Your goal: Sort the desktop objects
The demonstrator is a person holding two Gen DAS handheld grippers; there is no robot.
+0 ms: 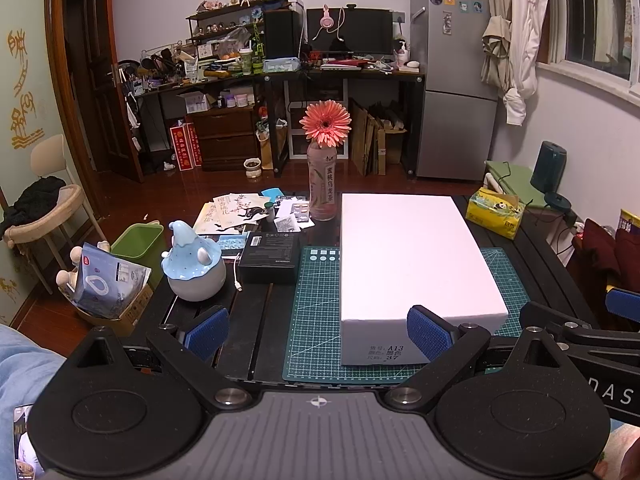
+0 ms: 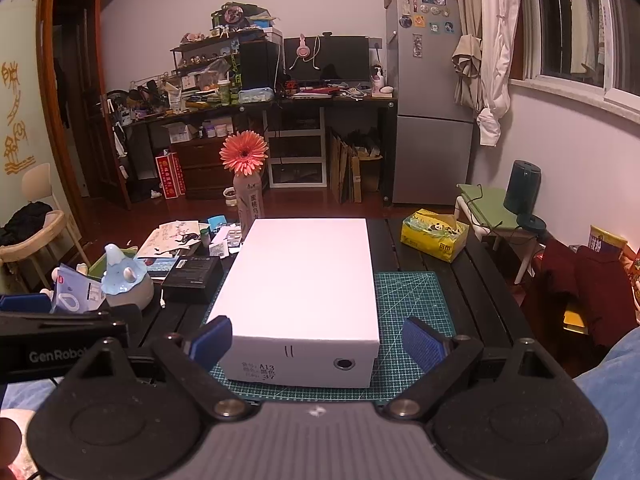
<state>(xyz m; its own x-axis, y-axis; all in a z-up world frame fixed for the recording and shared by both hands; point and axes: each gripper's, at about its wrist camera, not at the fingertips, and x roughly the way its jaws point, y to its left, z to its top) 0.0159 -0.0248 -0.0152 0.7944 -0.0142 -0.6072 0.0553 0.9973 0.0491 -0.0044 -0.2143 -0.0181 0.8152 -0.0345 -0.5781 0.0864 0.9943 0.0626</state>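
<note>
Right wrist view: the right gripper (image 2: 316, 344) hovers with jaws spread wide and empty, its blue pads (image 2: 210, 342) flanking the near end of the white shoebox (image 2: 304, 280) at frame centre, not touching it. The box sits closed on the green cutting mat (image 2: 412, 308). It looks like light, stiff cardboard, probably wider than the jaws can span, so its lid edge or a corner seems the better hold. In the left wrist view the left gripper (image 1: 318, 332) is likewise parted and empty. Beyond it, middle left, stand a black carton (image 1: 270, 256) and a glazed ceramic figurine (image 1: 194, 268), likely fragile and slippery; grip low on its body
</note>
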